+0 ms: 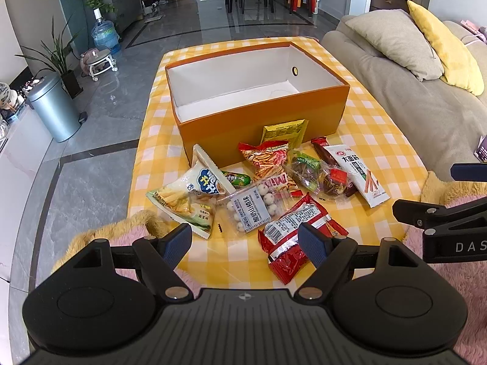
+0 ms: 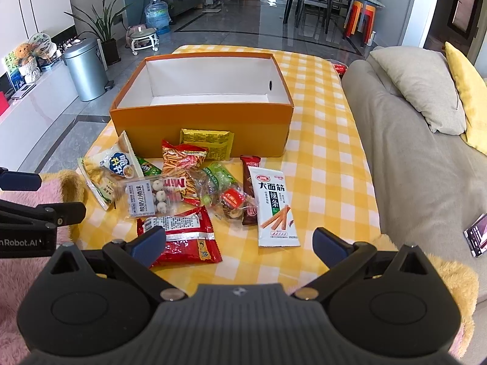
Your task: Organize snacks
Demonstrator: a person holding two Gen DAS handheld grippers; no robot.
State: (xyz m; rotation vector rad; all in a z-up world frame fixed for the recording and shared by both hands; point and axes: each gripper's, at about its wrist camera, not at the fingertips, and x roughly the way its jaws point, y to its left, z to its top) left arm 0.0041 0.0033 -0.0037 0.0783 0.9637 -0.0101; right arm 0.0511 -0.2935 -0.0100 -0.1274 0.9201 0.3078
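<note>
Nothing is packed yet: the orange box [image 1: 261,127] at frame center is empty, snacks [image 1: 268,188] lie below, and both the left gripper [image 1: 245,243] and right gripper [image 2: 240,243] are wide open, holding nothing.

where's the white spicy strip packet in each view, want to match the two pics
Left wrist: the white packet lies right of centre, at the right end of the snack pile, slanting down to the right.
Right wrist: the white packet lies just right of centre, nearly upright in the picture, above the open gripper's gap.
Shared landmark: the orange box, behind the pile in both views.
</note>
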